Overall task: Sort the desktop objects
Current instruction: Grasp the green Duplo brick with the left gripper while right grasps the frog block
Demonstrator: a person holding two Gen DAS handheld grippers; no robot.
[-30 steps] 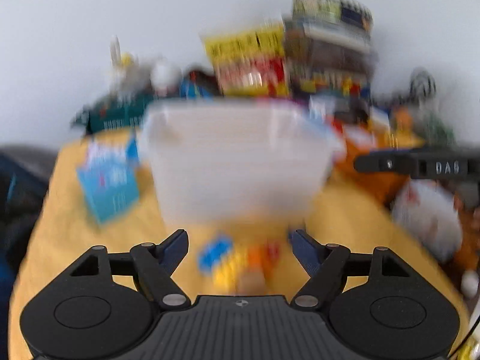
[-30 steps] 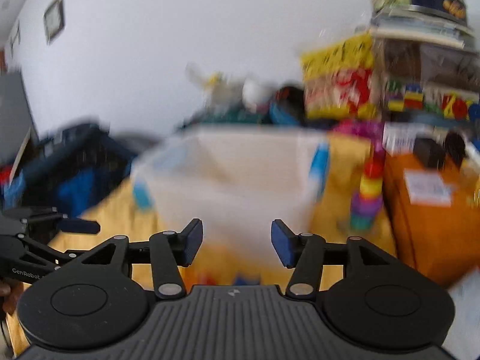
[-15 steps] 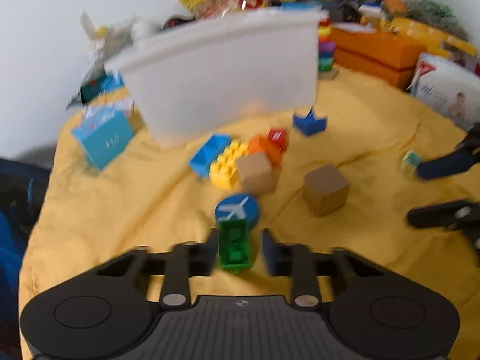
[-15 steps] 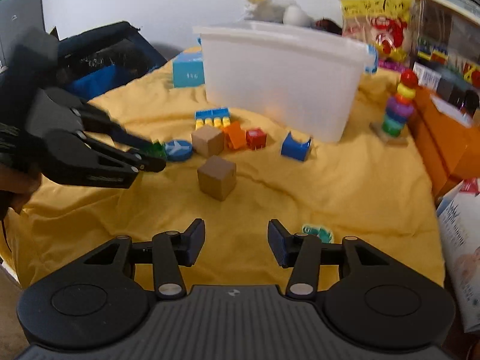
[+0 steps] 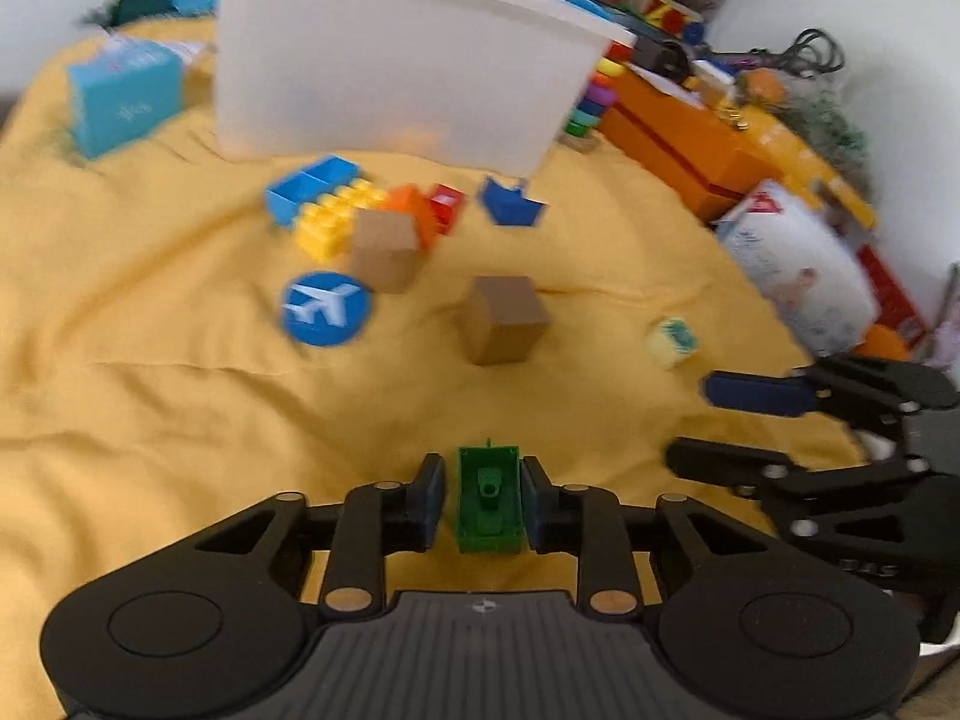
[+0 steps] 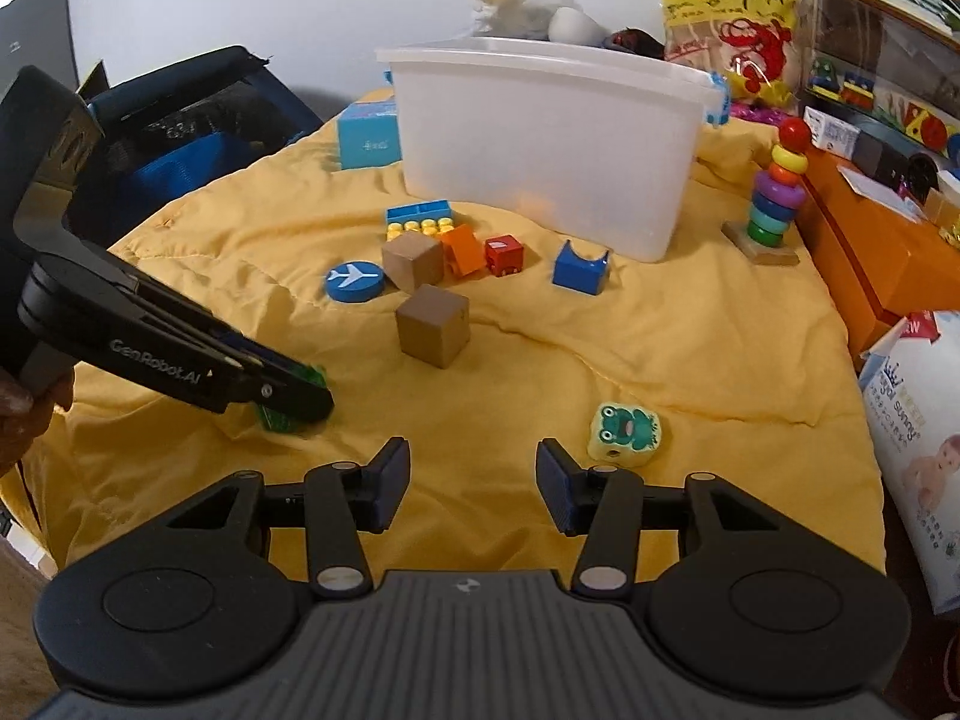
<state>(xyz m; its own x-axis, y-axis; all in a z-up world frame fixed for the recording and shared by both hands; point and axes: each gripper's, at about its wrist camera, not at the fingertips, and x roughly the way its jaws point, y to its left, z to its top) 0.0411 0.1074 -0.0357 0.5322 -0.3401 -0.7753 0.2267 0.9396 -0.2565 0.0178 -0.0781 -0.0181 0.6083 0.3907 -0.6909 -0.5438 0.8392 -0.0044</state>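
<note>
Green block: a small green toy brick (image 5: 489, 501) sits clamped between the two fingers of my left gripper (image 5: 483, 501), low over the yellow cloth (image 5: 150, 396); from the right wrist view only a sliver of green (image 6: 288, 414) shows under the closed finger tips.
Left gripper: pressed together on the green brick from both sides, held at the near left part of the cloth, well apart from the bin.
Right gripper: my right gripper (image 6: 474, 489) hangs over the near edge of the cloth with its fingers apart and nothing between them.
Frog piece: a pale yellow piece with a green frog face (image 6: 627, 427) lies on the cloth just beyond my right finger, not touched.
Brown cubes: one wooden cube (image 6: 433, 325) stands alone mid-cloth; a second wooden cube (image 6: 413, 260) sits behind it, against the cluster of bricks.
Blue disc: a round blue disc with a white aeroplane (image 6: 354, 279) lies flat just left of the rear cube.
Brick cluster: a blue and yellow studded brick (image 6: 420, 220), an orange brick (image 6: 463, 249) and a small red block (image 6: 504, 254) lie close together in front of the bin.
Blue arch block: a blue block with a notched top (image 6: 581, 266) rests apart, to the right of the cluster.
Bin: a translucent white plastic bin (image 6: 546, 138) stands upright at the back of the cloth.
Surroundings: a ring-stacking toy (image 6: 774, 198) stands right of the bin; a light blue box (image 6: 367, 135) sits to its left.
</note>
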